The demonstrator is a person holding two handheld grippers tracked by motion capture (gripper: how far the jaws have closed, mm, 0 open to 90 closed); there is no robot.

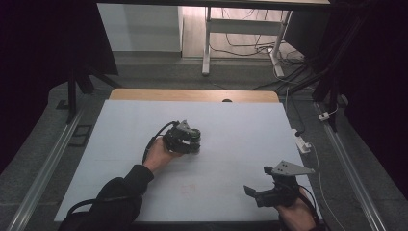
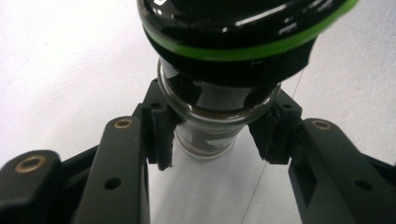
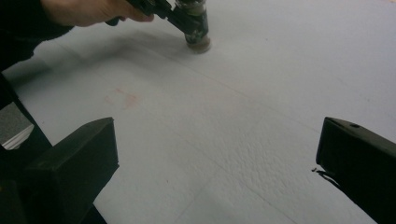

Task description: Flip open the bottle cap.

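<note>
The right gripper sits nearest the person, low over the white table, jaws spread wide with nothing between them. Well ahead of it and to its left, the left gripper clamps a small glass jar with a black, green-banded lid, the jar's base on the table.

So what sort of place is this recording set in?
Probably a lab or studio recording bay, not a home. A white-covered table stands between dark curtains, loose cables trail over the grey floor, and a person works with handheld grippers: the left gripper clamps a dark glass jar, the right gripper open.
</note>
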